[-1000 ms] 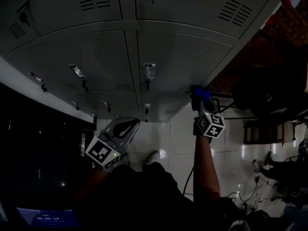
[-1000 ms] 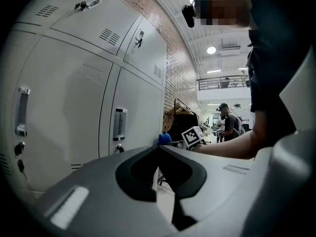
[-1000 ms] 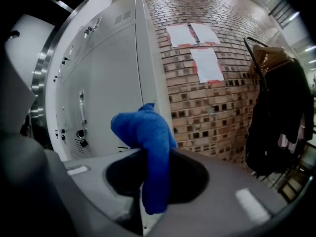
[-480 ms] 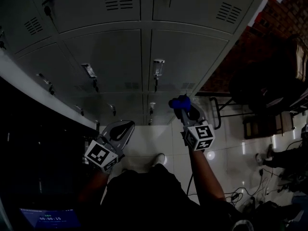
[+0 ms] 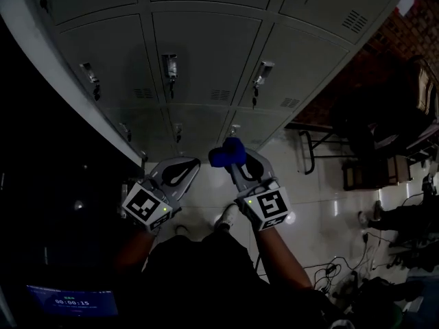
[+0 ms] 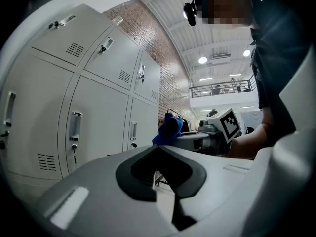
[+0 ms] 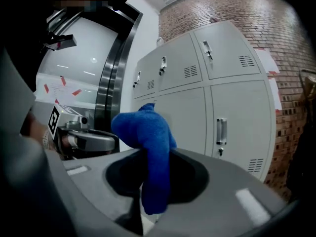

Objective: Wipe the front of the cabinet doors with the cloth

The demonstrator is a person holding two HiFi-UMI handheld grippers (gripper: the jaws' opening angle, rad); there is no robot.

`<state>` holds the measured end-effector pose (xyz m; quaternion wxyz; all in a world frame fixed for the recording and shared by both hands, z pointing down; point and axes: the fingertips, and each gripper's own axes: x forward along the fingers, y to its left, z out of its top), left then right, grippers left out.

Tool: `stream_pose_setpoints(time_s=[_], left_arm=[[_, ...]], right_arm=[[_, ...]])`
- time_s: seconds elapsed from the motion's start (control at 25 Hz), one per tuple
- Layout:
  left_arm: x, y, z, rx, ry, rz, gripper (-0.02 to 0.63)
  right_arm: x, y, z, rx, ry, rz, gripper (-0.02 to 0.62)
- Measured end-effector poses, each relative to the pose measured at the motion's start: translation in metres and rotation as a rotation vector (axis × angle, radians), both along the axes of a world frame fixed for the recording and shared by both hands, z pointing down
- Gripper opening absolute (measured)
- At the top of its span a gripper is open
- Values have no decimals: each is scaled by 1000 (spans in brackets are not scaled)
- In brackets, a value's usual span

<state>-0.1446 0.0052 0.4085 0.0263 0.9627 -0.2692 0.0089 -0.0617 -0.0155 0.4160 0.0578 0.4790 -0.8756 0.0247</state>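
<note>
A bank of grey metal locker doors (image 5: 206,53) fills the upper head view, each with a handle and vent slots. My right gripper (image 5: 232,162) is shut on a blue cloth (image 5: 227,152), which bunches above its jaws (image 7: 145,132) and hangs through them. The cloth is held a short way off the lower doors (image 7: 237,127), not touching them. My left gripper (image 5: 180,172) hovers beside it at the left, jaws closed together with nothing in them; the cloth (image 6: 169,129) and the right gripper show beyond it in the left gripper view.
White tiled floor (image 5: 322,204) lies below, with cables at the lower right. A dark metal frame (image 5: 309,146) and a chair stand right of the lockers by a brick wall (image 5: 411,33). A dark panel with a small screen (image 5: 68,300) is at the left.
The right gripper with the cloth has moved left and down, away from the right edge of the lockers, to beside the left gripper. The head view has swung right to left along the lockers.
</note>
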Motion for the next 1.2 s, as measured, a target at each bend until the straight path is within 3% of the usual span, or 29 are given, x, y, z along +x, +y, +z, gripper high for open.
stream_pose_setpoints(time_s=[0.16, 0.44, 0.68, 0.96, 1.2], left_arm=[[-23, 23, 1, -6, 14, 15, 0], [-34, 52, -2, -5, 30, 19, 0], [-24, 59, -11, 6, 34, -9, 0], [10, 67, -18, 12, 23, -53, 0], [9, 65, -19, 9, 15, -50, 0]], right_arm=[[-41, 32, 1, -9, 9, -26, 84], [-66, 69, -1, -19, 27, -74, 84], [-57, 79, -7, -13, 20, -112, 84], [-15, 88, -18, 30, 9, -146, 84], [-14, 86, -19, 43, 21, -148, 84]])
